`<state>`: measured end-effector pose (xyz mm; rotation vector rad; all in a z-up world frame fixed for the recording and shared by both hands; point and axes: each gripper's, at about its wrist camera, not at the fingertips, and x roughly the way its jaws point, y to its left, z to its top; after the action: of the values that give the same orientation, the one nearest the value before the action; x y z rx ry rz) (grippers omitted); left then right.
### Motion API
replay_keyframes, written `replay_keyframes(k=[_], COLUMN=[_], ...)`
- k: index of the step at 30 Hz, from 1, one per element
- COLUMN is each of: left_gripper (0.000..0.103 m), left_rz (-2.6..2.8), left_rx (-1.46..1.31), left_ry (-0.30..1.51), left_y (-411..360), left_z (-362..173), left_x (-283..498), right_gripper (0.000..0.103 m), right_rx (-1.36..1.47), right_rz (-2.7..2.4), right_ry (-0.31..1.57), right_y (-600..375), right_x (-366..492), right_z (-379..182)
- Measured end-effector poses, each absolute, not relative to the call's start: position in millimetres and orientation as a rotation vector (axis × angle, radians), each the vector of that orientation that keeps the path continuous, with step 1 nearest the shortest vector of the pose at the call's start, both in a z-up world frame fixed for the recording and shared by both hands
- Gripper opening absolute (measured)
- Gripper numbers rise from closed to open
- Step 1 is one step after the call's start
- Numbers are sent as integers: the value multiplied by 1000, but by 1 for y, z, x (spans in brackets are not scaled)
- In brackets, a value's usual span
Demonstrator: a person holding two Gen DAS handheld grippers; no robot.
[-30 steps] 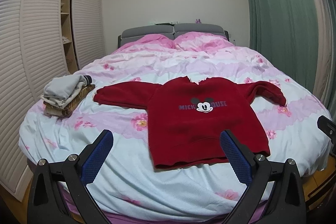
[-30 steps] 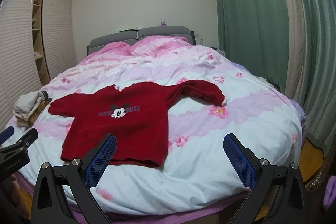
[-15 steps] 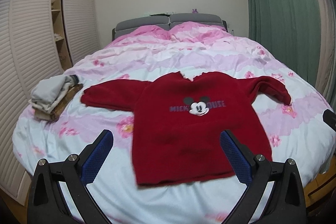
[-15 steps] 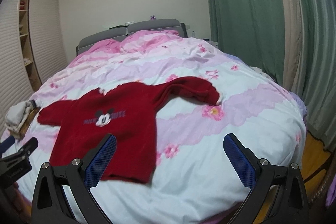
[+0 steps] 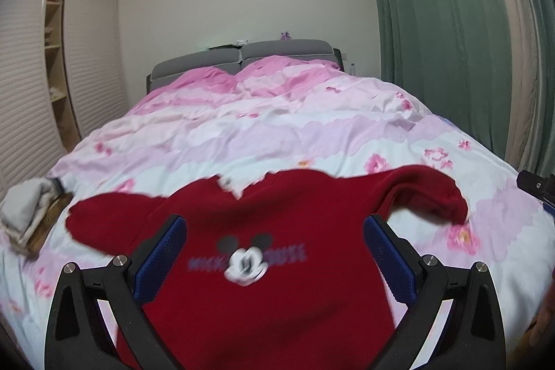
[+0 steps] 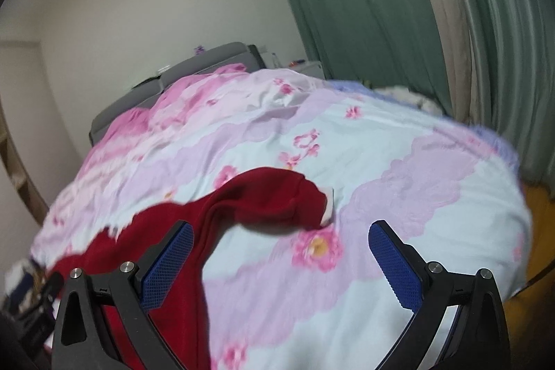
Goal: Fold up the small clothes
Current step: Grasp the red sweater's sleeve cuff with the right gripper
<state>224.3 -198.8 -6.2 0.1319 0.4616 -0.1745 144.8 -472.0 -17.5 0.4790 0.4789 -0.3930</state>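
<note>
Red sweater lies flat on bed; folded clothes nearby.

**Where things lie around our two claws**

Ahead of our left claw the sweater lies flat on the bed, its body between our spread fingers. Far left sits a pile of folded clothes. Beyond lies the headboard; curtains hang right. Our right claw faces the sweater's sleeve, which reaches right across our front.
</note>
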Motion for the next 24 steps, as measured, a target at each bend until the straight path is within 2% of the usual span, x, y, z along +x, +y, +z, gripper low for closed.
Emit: replay_keyframes(k=[2, 6, 11, 21, 24], left_gripper=[103, 103, 103, 103, 103], left_rz=[-176, -174, -164, -147, -143], left_rx=[130, 147, 170, 213, 220], left_ry=[463, 476, 494, 533, 540], left_y=[-212, -240, -262, -289, -291], left_z=[-8, -14, -25, -47, -51], left_x=[238, 266, 285, 308, 312], right_gripper=[97, 76, 65, 60, 57], right_rx=[545, 715, 894, 922, 932], right_rz=[-390, -368, -367, -360, -339], right_ry=[482, 517, 555, 673, 656], right_y=[-492, -526, -552, -587, -589], right_x=[161, 191, 215, 262, 264], right_z=[-29, -61, -105, -152, -161])
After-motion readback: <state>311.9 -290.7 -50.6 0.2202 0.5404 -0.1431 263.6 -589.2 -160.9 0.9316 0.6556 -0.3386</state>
